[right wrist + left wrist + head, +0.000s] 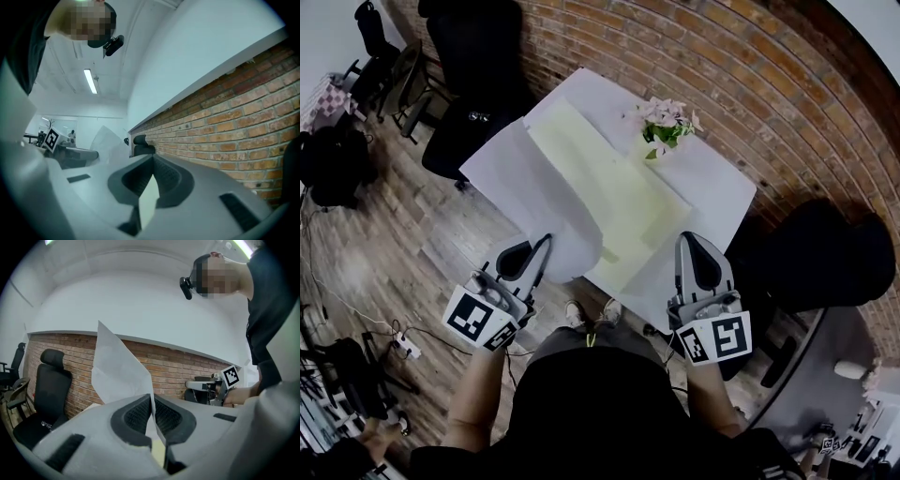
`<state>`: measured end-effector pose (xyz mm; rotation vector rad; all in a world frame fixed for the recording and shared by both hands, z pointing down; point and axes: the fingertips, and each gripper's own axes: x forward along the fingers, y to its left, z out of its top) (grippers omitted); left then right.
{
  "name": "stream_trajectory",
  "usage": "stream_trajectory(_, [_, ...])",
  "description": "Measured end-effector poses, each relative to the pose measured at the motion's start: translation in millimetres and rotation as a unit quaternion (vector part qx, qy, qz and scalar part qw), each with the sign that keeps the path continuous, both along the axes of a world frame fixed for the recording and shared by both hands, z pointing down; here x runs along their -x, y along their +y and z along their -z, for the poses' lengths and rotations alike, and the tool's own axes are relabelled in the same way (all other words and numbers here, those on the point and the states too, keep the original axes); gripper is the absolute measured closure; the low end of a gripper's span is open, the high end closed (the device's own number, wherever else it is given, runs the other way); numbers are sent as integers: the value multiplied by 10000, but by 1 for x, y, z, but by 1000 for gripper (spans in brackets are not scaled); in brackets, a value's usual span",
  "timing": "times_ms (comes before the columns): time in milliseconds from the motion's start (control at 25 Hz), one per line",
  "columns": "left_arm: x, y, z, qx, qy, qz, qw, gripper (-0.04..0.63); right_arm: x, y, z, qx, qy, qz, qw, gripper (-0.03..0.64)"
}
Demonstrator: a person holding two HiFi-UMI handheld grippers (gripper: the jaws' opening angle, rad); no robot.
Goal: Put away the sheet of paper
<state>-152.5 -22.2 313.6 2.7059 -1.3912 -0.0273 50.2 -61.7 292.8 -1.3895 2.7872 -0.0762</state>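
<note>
We hold the sheet of paper (pixel 609 187) by its near edge, over the table (pixel 717 183) at twelve o'clock. The left gripper (pixel 546 242), at eight o'clock, is clamped tight on a raised white flap. The right gripper (pixel 686 240), at four o'clock, pinches a pale corner. We judge the putting away barely begun: gripped, not yet stowed. We count one sheet, two grippers, one table, one bunch of flowers (pixel 666 122).

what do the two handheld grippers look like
Both the left gripper and right gripper have light grey shells with black ribbed pads. Each carries a white cube with black square markers. The person wears a black top.
</note>
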Motion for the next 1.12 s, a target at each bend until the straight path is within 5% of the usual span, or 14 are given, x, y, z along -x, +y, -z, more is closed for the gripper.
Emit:
stream_trajectory(160, [4, -20, -12, 310, -226, -393, 9985, 571, -2, -5, -9, 78, -1, 5, 10000, 604])
stream_trajectory(360, [19, -50, -37, 835, -85, -780, 9934, 571, -2, -6, -23, 201, 20, 13, 9998, 604])
stream_trajectory(680, [37, -101, -104, 1911, -73, -1552, 9692, 571, -6, -9, -38, 370, 76, -77, 9993, 604])
stream_trajectory(1120, [76, -150, -198, 2982, -586, -1726, 9369, 571, -1, -11, -49, 519, 194, -112, 9984, 604])
